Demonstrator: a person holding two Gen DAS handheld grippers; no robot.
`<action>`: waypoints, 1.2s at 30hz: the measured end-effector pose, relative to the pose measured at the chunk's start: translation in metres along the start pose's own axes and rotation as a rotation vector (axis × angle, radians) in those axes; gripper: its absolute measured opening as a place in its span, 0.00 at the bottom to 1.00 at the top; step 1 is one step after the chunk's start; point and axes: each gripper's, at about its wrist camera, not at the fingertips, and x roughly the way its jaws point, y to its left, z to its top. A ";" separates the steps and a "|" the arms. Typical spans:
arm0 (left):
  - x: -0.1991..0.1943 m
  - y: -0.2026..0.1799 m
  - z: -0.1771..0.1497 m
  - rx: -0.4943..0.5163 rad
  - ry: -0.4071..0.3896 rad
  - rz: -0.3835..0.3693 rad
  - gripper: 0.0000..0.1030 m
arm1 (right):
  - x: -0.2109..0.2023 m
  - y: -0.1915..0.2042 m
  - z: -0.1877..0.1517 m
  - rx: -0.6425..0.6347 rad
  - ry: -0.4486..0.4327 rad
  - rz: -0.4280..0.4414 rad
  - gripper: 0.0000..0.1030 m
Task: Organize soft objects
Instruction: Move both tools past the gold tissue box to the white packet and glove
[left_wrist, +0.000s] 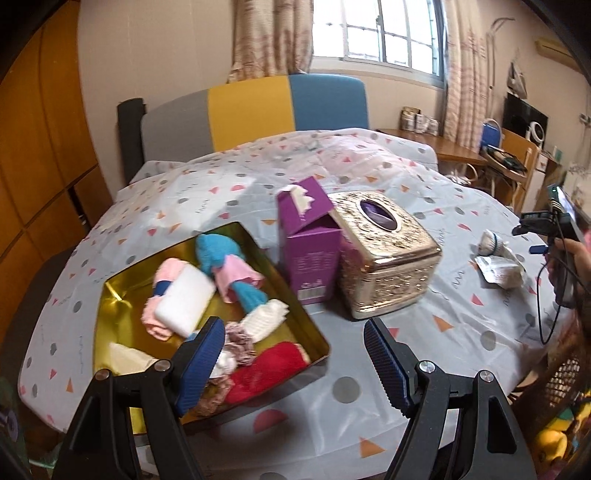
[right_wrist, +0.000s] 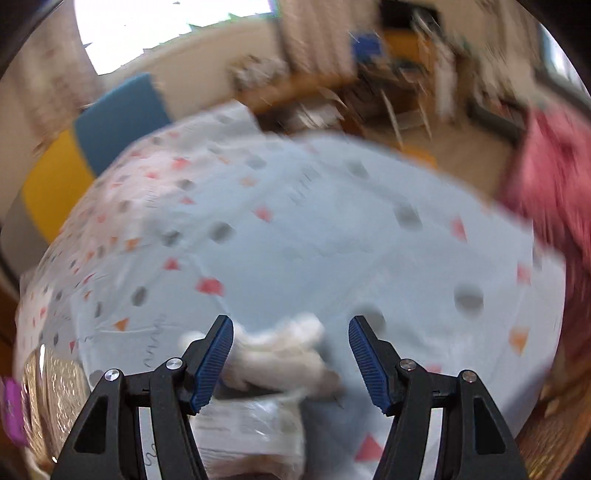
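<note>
Left gripper (left_wrist: 295, 362) hangs over the near corner of the gold tin (left_wrist: 317, 354), its ribbed blue pads spread wide with nothing between them. Inside that shiny, square-walled tin lies a heap of soft things: a smooth white sponge block (left_wrist: 184, 302), a pale pink cloth (left_wrist: 162, 280) under it, a knitted blue-and-pink piece (left_wrist: 229, 269), a folded white cloth (left_wrist: 267, 317), a fuzzy red roll (left_wrist: 269, 369) and a crumpled mauve scrunchie (left_wrist: 240, 341).

Just beyond the tin stands a purple carton (left_wrist: 310, 251) with its flap torn open, touching an embossed gold tissue box (left_wrist: 388, 254) with an oval slot on top. All of it sits on a glossy plastic tablecloth (left_wrist: 443, 332) dotted with grey circles and coloured triangles.

Over on the right, the view is badly smeared. The right gripper (right_wrist: 291, 363) is also wide open, holding nothing, poised around a fluffy white bundle (right_wrist: 280, 354) lying on the cloth, with a crinkly clear wrapper (right_wrist: 251, 424) just beneath it.
</note>
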 end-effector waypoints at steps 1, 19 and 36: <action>0.001 -0.003 0.000 0.003 0.004 -0.007 0.76 | 0.003 -0.004 0.000 0.017 0.016 -0.014 0.64; 0.017 -0.028 0.000 0.063 0.058 -0.111 0.76 | 0.001 0.074 -0.053 -0.093 0.279 0.313 0.68; 0.047 -0.131 0.030 0.176 0.155 -0.384 0.76 | -0.007 0.123 -0.041 -0.539 0.127 0.298 0.68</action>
